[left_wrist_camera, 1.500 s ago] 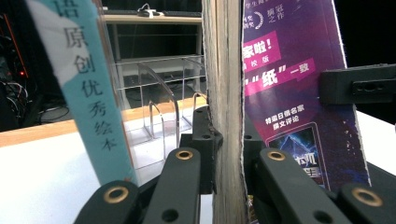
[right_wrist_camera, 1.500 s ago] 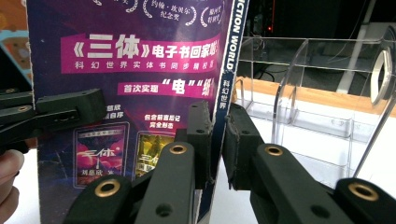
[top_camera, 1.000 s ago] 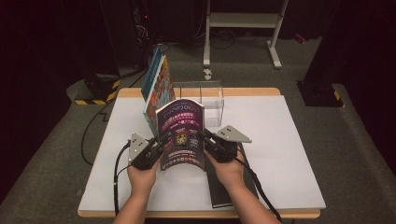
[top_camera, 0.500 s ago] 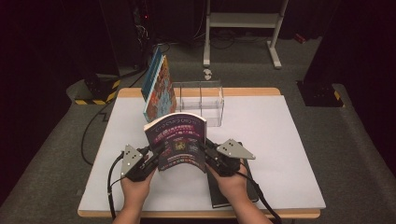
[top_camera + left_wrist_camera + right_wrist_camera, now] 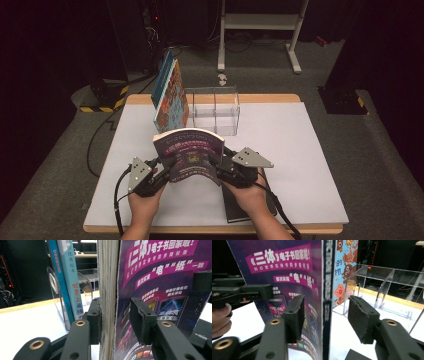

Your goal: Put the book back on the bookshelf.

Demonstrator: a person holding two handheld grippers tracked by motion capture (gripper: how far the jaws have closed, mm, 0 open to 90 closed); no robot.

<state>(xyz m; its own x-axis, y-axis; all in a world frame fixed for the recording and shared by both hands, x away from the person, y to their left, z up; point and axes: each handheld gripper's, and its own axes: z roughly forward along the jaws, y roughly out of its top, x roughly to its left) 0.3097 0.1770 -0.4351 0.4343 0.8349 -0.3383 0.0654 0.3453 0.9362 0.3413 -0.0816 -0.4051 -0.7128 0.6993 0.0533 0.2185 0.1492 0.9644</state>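
Purple paperback [image 5: 189, 155] nearer, cover bowed.

Table [image 5: 310, 150]: standing on grey floor, wearing a white top with a wooden edge.
Clear rack [image 5: 212, 112]: sitting at the far side.
Colourful books [image 5: 170, 97]: leaning in the rack's left end.
Purple book [image 5: 189, 155]: standing upright near the front.
Dark book [image 5: 237, 205]: lying flat by the front edge.

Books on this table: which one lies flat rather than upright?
The dark book under the right hand, at the table's near edge. The purple book stands between the grippers; the colourful books stand against the clear rack.
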